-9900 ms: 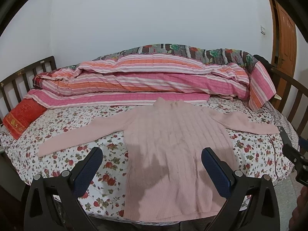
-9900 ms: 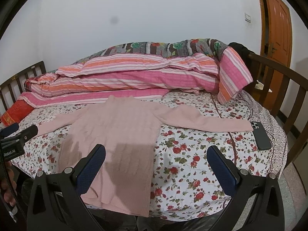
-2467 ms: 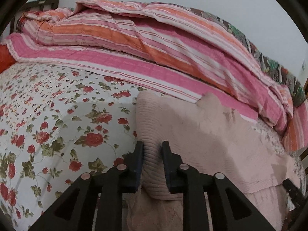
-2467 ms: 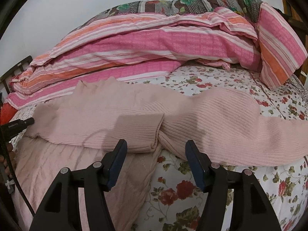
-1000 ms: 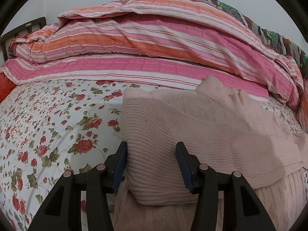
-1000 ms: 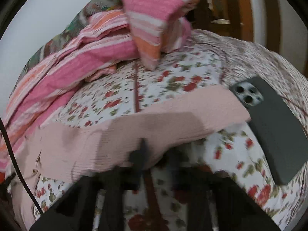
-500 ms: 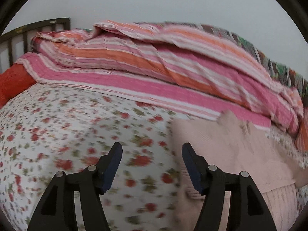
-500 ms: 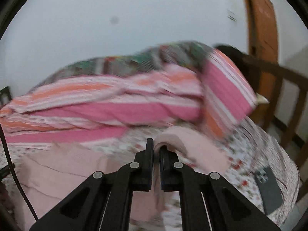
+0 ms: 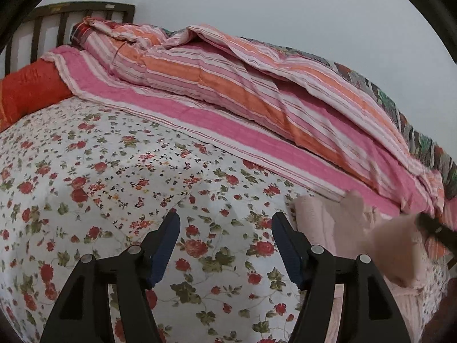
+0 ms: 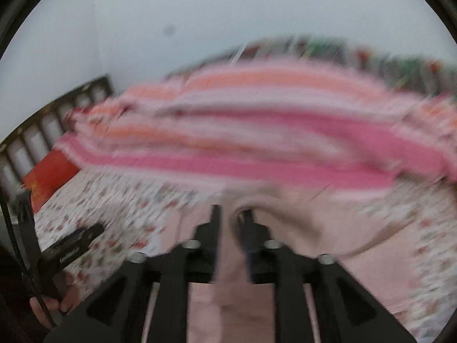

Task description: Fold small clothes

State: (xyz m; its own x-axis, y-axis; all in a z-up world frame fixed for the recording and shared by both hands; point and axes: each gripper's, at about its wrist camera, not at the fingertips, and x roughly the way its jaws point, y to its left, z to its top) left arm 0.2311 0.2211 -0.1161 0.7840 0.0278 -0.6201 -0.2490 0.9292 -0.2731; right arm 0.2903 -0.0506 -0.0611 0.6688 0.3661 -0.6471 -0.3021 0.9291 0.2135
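The left gripper (image 9: 225,245) hangs over the bed with its fingers (image 9: 164,247) spread wide, holding nothing; between the two blue pads only the flowered bedsheet (image 9: 114,177) shows. The pink sweater (image 9: 337,228) lies just to the right of the right-hand finger, bunched on the sheet near the foot of the striped quilt (image 9: 257,108). The right gripper (image 10: 230,220) has its fingers (image 10: 214,223) drawn nearly together, pinching a fold of the sweater (image 10: 300,217), most likely the sleeve; the knit loops up around the fingertips and trails off to the right, lifted from the bed. That view is badly smeared, so finer detail of the grip cannot be told. In the left wrist view the raised piece of pink knit appears at the right edge, with a dark part of the other tool beside it. The sheet is white with red roses and green leaves. The quilt, striped in pink, orange and white, is heaped along the far side against a pale wall (image 9: 257,5). An orange-red pillow (image 9: 28,91) sits at the left end, in front of a dark slatted headboard (image 9: 65,20). In the right wrist view the left tool's dark body (image 10: 71,247) shows low on the left, with a hand (image 10: 45,305) under it.
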